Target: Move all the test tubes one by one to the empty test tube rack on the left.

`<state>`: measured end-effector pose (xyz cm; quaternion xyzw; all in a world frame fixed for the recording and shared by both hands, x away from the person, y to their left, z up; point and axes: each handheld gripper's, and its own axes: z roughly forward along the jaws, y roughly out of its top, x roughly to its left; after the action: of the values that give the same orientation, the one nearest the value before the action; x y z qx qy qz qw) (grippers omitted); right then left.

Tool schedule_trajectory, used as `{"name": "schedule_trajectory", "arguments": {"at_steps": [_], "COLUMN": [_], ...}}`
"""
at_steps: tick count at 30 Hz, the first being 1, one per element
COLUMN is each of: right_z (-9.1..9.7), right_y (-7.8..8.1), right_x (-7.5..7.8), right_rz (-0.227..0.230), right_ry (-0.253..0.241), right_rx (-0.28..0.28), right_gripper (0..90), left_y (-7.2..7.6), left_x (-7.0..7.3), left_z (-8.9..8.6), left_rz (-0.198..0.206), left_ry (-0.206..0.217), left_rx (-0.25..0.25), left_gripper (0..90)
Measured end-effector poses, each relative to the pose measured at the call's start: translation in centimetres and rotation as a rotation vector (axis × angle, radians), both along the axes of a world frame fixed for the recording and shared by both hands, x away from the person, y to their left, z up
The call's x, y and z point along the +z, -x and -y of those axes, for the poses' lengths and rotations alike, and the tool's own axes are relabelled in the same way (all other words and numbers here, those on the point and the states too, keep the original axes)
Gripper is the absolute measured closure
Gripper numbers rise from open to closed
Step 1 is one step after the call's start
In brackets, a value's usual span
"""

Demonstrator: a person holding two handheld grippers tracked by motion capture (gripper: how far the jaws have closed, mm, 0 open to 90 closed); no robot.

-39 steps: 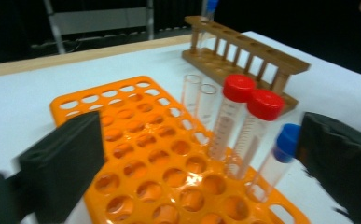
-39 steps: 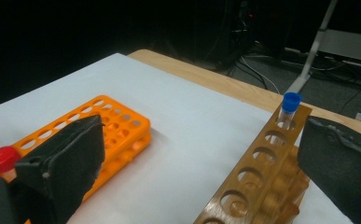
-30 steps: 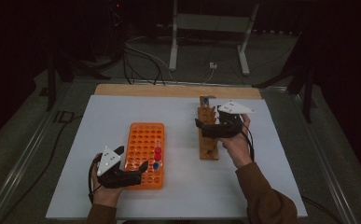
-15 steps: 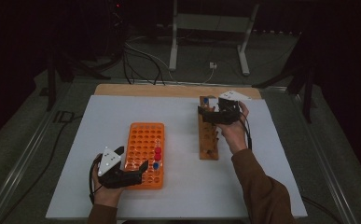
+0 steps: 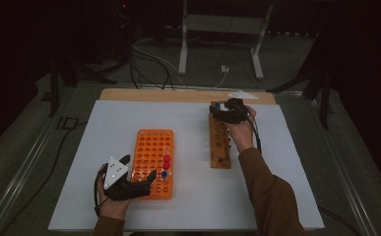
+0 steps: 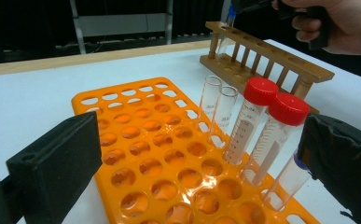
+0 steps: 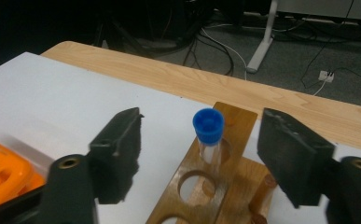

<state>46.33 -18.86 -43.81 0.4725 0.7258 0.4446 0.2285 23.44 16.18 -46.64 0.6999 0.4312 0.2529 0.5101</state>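
Leftmost, at about 7 o'clock on the white table [image 5: 70, 162], the left gripper [image 5: 140, 173] rests with its jaws spread wide around the near end of the orange rack [image 5: 151, 147], clasping nothing. In the left gripper view the rack holds two open glass tubes [image 6: 218, 109], two red-capped tubes [image 6: 271, 126] and, nearest the right jaw, a blue-capped tube [image 6: 288, 179], all upright along one edge.

Toward 1 o'clock stands the wooden rack [image 5: 219, 145]. At its far end the right gripper [image 7: 199, 154] hangs released, jaws parted either side of a small blue-capped tube [image 7: 209, 133] seated upright in the endmost hole; neither jaw touches it.

Judged step: tubes appear to be passing between the two racks, one at a time, and this tube is either just seated or about to be taken; which, the frames do not settle. A next grasp would call for closing squarely on the cap or upper wall and lifting straight up, clear of the hole.
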Motion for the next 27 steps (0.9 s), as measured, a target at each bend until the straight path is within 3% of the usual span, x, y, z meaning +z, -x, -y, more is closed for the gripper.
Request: {"name": "schedule_trajectory", "arguments": {"at_steps": [12,18,27], "right_z": [-0.9,-1.1,-0.9], "right_y": [-1.4,-1.3,-0.9], "right_x": [-0.8,-1.2,-1.0], "right_rz": [-0.044,-0.041,-0.007], "right_ry": [0.105,0.126,0.109], "right_rx": [-0.014,-0.013,-0.021], "right_gripper": [68.7,76.2,76.9], "left_y": [0.0,0.0,0.0], "left_x": [0.0,0.0,0.0], "left_z": [-0.1,0.0,0.0], "left_rz": [-0.005,-0.003,0.0], "left_ry": [-0.002,-0.006,-0.007], "left_rx": [-0.009,-0.01,-0.009], "left_gripper": [0.4,0.4,0.4]}}
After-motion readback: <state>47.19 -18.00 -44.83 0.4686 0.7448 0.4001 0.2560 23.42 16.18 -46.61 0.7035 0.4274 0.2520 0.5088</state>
